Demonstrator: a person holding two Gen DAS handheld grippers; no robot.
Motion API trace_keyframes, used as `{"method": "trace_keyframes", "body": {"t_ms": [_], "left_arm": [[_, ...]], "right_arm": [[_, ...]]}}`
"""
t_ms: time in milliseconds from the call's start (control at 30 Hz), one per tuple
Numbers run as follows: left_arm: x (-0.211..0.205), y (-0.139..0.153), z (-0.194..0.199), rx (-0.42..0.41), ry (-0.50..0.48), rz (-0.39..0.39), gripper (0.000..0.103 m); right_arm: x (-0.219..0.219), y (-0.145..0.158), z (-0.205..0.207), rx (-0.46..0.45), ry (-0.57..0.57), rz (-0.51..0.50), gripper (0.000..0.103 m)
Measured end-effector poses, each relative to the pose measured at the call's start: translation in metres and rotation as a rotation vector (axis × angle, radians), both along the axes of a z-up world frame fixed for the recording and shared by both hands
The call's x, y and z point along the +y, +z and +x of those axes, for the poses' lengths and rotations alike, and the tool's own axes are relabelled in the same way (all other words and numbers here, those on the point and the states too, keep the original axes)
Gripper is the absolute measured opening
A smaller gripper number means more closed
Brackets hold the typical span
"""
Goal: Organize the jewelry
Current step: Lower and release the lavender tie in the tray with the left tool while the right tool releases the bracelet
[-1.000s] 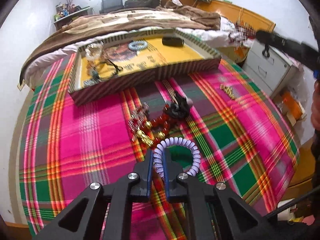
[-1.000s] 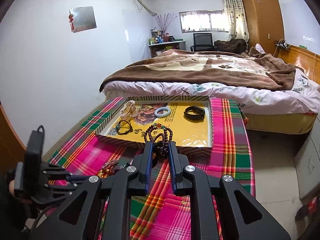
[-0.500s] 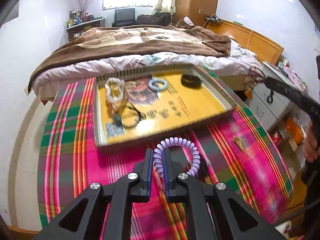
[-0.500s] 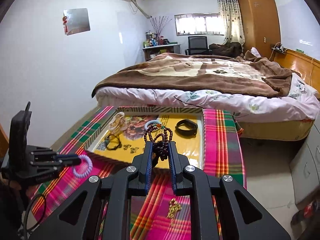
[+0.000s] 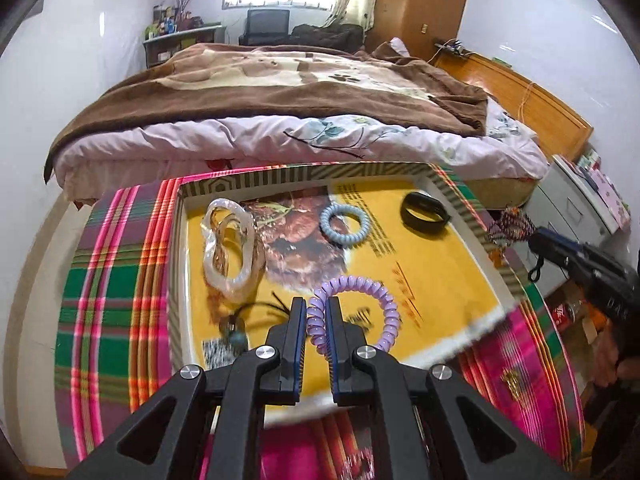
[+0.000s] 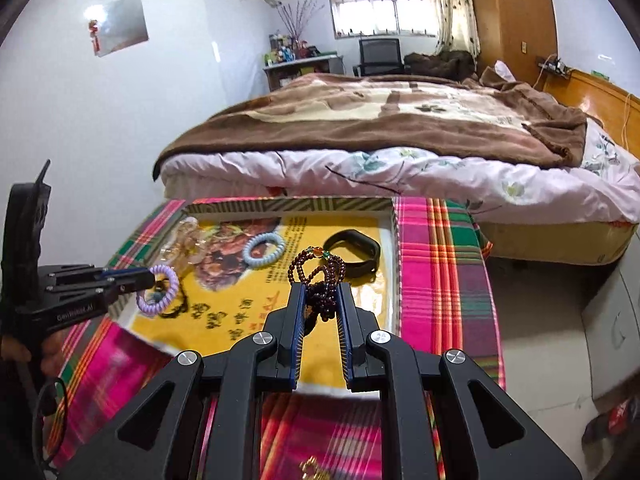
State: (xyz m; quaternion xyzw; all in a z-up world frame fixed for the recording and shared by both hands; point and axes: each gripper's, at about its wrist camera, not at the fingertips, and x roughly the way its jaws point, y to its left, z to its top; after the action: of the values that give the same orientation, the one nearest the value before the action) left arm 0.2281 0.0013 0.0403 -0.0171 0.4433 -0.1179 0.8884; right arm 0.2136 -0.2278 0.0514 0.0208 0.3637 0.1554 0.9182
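— Purple coil hair tie (image 5: 352,300) sits clamped in the left gripper (image 5: 316,320), over the near edge of the tray (image 5: 460,188); not yet dropped.

— And the right gripper (image 6: 322,300)?

— Its fingers pinch a dark bead string (image 6: 320,276), hanging above the tray's near right part.

— What already lies inside?

— One clear bangle bundle (image 5: 230,248) at the far left corner, one blue coil tie (image 5: 344,224) mid-far, one black band (image 5: 426,212) at the far right corner, one black cord with a bead (image 5: 240,320) near left. Four pieces, as I count them.

— Left over?

— One gold piece (image 5: 510,380) on the plaid cloth (image 5: 112,320) by the tray's right edge. I judge the task well past halfway.
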Motion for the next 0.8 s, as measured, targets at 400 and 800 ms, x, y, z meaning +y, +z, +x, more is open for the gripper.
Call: {"method": "trace_keyframes", "body": {"t_ms": [400,800], "left_arm": [[-0.014,-0.034,0.061,0.064,0.021,0.015,0.009],[-0.014,-0.053,0.072,0.107,0.046,0.027,0.010]], "right_arm": [[0.007,-0.037,0.044,0.100,0.003,-0.006,0.016],[0.009,-0.052,0.051,0.118,-0.018,-0.094,0.016]]}}
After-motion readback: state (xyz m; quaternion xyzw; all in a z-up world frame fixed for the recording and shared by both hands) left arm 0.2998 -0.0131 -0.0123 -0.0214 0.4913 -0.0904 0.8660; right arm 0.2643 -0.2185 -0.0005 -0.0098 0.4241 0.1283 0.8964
